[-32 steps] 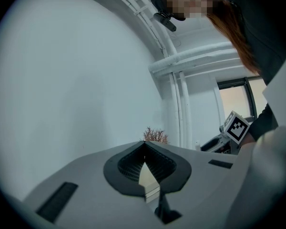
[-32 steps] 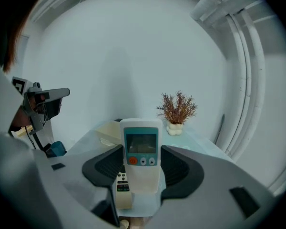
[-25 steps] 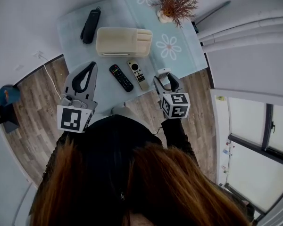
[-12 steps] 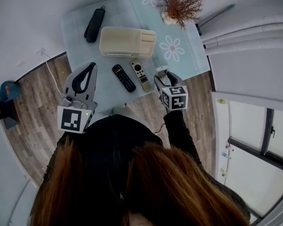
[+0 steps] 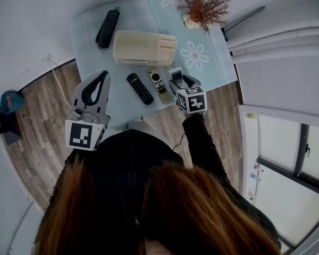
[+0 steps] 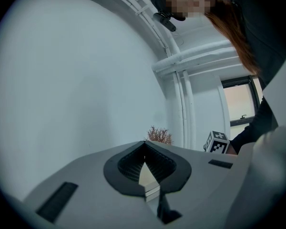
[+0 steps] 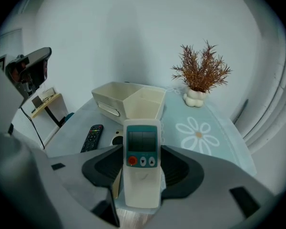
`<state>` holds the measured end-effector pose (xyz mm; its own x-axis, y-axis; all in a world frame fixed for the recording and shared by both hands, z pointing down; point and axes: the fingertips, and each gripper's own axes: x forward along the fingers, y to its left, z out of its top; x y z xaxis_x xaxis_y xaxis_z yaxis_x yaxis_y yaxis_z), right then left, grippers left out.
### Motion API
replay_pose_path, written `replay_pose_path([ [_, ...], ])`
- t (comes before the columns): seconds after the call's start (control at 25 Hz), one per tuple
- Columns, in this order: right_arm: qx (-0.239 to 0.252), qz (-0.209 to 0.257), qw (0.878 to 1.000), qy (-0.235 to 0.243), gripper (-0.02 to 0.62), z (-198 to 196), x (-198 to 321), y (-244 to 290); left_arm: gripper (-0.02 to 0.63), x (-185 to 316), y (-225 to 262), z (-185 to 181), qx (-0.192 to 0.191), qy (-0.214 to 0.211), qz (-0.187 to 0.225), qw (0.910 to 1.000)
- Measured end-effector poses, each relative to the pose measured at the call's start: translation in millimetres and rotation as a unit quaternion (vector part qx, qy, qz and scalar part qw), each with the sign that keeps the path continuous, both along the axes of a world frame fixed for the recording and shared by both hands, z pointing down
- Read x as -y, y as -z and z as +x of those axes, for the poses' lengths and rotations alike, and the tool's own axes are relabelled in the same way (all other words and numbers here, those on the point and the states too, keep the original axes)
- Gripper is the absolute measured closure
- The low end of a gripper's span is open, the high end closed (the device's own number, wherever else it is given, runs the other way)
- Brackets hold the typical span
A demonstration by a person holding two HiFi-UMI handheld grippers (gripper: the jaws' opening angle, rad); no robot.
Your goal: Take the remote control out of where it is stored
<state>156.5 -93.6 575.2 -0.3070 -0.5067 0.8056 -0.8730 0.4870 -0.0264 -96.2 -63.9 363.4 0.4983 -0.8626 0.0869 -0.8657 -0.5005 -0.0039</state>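
Observation:
My right gripper (image 7: pixel 142 168) is shut on a white air-conditioner remote (image 7: pixel 142 142) with a teal screen panel and a red button, held upright above the table's near edge. In the head view that gripper (image 5: pixel 177 82) and the white remote (image 5: pixel 176 74) sit just right of a beige remote (image 5: pixel 159 85) and a black remote (image 5: pixel 139 88), which lie on the cloth. A cream storage box (image 5: pixel 143 48) stands behind them; its near compartment (image 7: pixel 143 104) looks empty. My left gripper (image 5: pixel 94 95) hangs shut and empty off the table's left front, its jaws together (image 6: pixel 145 174).
A pale blue flowered cloth (image 5: pixel 202 57) covers the table. A black handset (image 5: pixel 107 27) lies at the back left and a dried plant in a white pot (image 5: pixel 203 7) at the back right. Wood floor (image 5: pixel 37 132) and a cable lie to the left.
My right gripper has carried the white remote forward and slightly left, from the table's front edge to over the cloth beside the beige remote. The left gripper has stayed put.

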Motion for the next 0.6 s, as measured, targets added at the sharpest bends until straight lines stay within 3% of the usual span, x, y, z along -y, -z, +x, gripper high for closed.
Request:
replay_pose_path([
  [0.6, -0.035, -0.048, 0.998, 0.011, 0.347, -1, 9, -52, 0.6, -9, 0, -5, 0.0, 0.006, 0.004, 1.0],
])
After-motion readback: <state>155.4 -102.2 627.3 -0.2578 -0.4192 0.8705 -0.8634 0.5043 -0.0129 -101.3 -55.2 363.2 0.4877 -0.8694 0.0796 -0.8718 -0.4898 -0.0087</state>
